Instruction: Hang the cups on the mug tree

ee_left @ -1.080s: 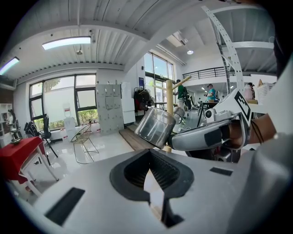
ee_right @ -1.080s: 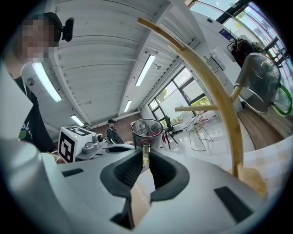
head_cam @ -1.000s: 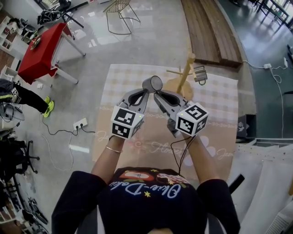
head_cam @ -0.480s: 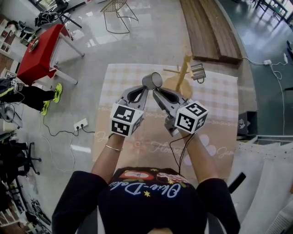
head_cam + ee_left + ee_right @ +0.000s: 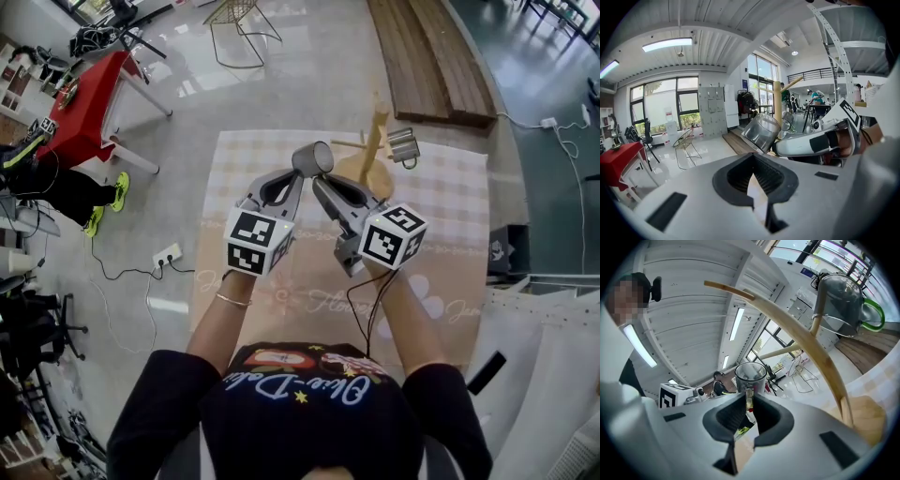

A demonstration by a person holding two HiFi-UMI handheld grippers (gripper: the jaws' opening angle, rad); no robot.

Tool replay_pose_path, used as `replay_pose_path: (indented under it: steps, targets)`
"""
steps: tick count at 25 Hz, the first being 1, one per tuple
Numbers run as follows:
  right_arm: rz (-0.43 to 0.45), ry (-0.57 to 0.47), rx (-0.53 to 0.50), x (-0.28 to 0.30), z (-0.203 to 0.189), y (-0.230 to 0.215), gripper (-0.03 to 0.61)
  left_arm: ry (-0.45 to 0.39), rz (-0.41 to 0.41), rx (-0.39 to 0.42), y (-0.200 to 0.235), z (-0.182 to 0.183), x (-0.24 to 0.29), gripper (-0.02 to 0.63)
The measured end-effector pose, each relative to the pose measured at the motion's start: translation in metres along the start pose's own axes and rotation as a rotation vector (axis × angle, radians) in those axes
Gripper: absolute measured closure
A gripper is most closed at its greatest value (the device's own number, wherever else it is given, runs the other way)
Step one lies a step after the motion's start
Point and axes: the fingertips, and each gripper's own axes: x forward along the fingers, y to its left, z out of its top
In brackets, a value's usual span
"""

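Clear, smooth, cylindrical cup [image 5: 314, 159] tipped near level beside wooden mug tree [image 5: 375, 131], mouth turned toward it, handle pinched by right gripper [image 5: 749, 397], left gripper [image 5: 753, 155] closed, empty.

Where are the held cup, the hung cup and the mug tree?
held cup [image 5: 757, 378]: right gripper view, its side wall.
hung cup [image 5: 839, 298]: right gripper view, its body.
mug tree [image 5: 374, 142]: head view, its upright post.

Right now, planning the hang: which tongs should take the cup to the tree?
Right. The right tongs grip the cup by its handle near the mug tree; the left tongs are empty.
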Motion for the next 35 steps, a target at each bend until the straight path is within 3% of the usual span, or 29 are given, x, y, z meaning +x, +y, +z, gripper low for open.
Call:
replay_pose_path:
  steps: [35]
  targets:
    - [0.026,-0.128,0.224,-0.005,0.012,-0.008,0.529,-0.028,-0.005,0.028,-0.005,0.016,0.006,0.606]
